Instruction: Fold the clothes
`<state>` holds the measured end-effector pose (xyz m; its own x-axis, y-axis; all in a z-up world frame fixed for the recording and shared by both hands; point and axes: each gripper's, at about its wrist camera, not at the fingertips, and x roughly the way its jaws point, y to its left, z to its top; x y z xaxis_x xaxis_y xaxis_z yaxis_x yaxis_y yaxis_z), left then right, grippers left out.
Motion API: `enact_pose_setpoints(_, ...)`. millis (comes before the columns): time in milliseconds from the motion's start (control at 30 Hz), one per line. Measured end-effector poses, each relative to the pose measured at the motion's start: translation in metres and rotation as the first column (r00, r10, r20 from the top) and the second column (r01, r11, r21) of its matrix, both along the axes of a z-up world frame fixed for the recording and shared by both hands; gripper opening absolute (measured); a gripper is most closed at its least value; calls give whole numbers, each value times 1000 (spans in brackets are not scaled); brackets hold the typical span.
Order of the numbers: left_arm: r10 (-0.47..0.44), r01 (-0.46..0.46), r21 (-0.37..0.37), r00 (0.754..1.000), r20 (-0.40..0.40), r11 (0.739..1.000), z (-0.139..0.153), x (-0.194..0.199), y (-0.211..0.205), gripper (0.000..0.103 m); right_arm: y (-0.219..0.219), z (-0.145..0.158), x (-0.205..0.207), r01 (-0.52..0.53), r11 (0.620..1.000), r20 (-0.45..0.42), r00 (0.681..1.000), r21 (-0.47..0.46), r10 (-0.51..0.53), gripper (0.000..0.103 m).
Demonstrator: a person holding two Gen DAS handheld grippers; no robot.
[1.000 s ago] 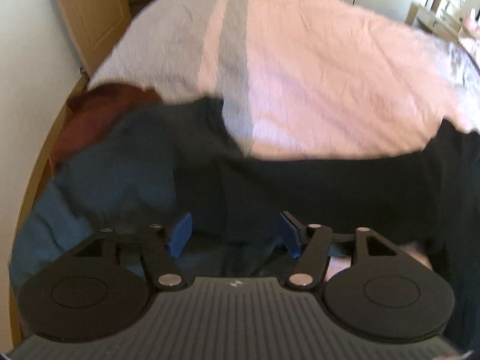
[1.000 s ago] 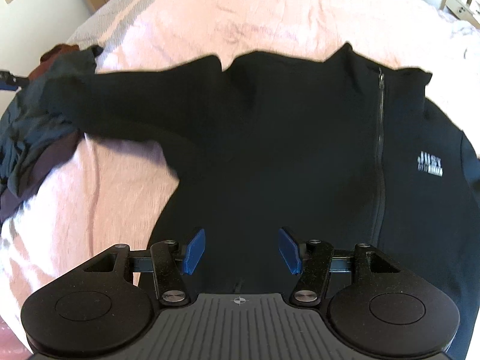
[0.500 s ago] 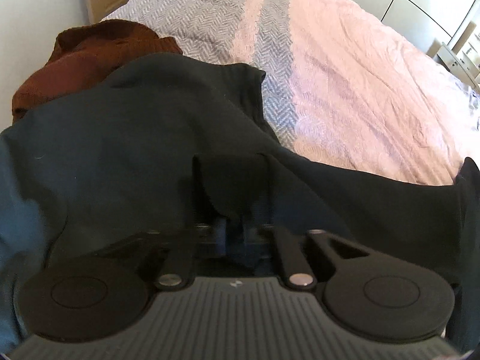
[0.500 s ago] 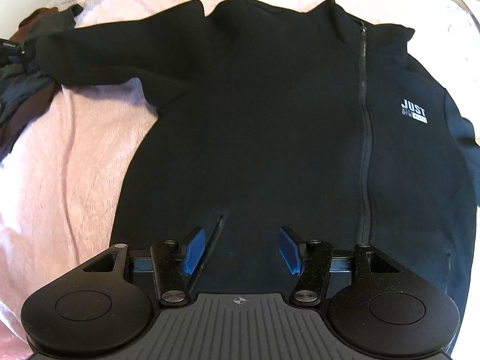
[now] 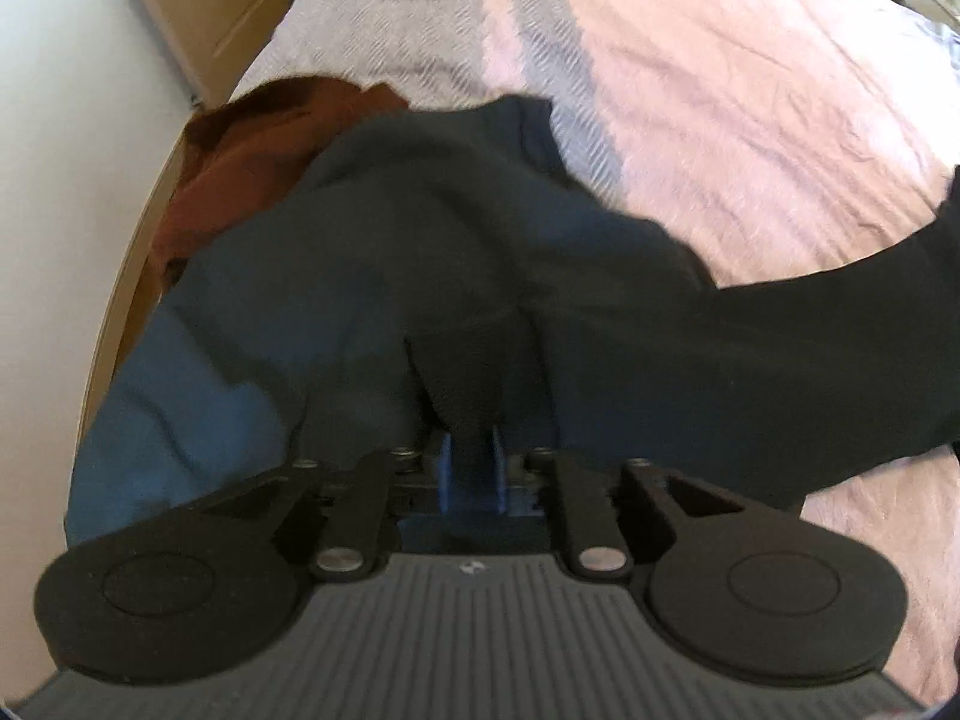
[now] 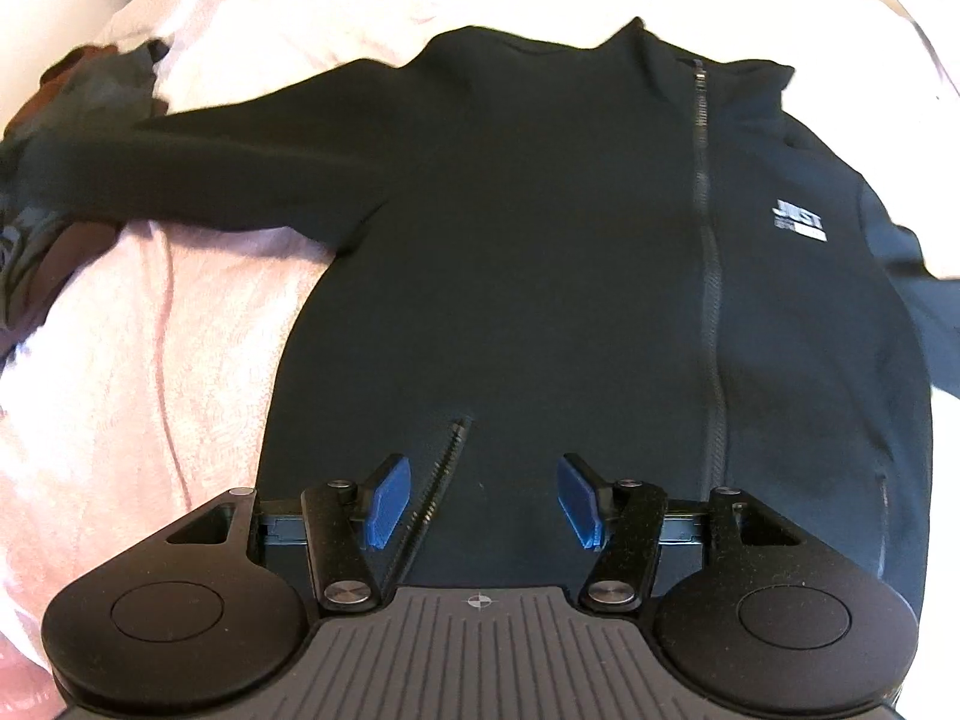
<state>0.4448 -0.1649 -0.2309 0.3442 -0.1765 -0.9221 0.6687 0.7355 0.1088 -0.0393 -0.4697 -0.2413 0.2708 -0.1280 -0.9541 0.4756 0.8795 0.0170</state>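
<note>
A bed [image 6: 150,360] with a pink cover fills the room between a white wall [image 5: 66,150] and a wooden door [image 5: 204,6]. The black jacket [image 6: 540,240] lies flat on it, collar away, zipper running lengthwise (one sleeve reaches sideways toward a heap of dark clothes [image 5: 372,252]). The left claw [image 5: 471,468] is opening with the sleeve cuff [image 5: 474,372] between its pads; the right claw [image 6: 480,501] hangs open over the hem.

jacket hem [image 6: 480,564]: hidden behind the right hand-held gripper's body
jacket right-side sleeve [image 6: 936,300]: cut off by the frame edge
chest logo [image 6: 801,221]: small print blurred, unreadable
clothes pile [image 5: 252,312]: smeared, garments' borders unclear
cuff [image 5: 474,384]: end hidden between pads
</note>
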Motion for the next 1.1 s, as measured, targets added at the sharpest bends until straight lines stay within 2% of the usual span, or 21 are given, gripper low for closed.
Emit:
enact_pose_setpoints(133,16,-17,47,999,38,999,11,-14,14,16,-7,10,-25,83,997,13,996,11,-83,58)
enact_pose_setpoints(300,21,-22,28,999,40,999,40,-46,27,18,-26,27,-68,260,965,59,963,45,-262,58)
enact_pose_setpoints(400,-17,17,1,999,39,1000,59,-85,22,27,-32,39,-99,349,936,86,932,53,-352,59)
enact_pose_setpoints(467,-45,45,-16,998,38,999,71,-112,17,34,-34,48,-120,392,918,106,912,52,-396,69)
enact_pose_setpoints(533,-74,75,-30,997,33,997,81,-143,12,38,-35,57,-141,428,902,126,893,51,-431,72)
enact_pose_setpoints(667,-153,154,-53,988,22,987,94,-211,2,47,-26,82,-182,450,893,156,880,27,-449,74)
enact_pose_setpoints(800,-237,239,-71,971,29,968,103,-274,-6,51,-14,105,-222,463,886,177,872,-1,-456,74)
enact_pose_setpoints(900,-318,321,-77,947,48,944,111,-316,-12,59,0,118,-240,463,886,178,873,-18,-453,74)
enact_pose_setpoints(1100,-443,448,-100,894,66,888,121,-368,-26,66,36,148,-272,482,874,183,866,-58,-466,74)
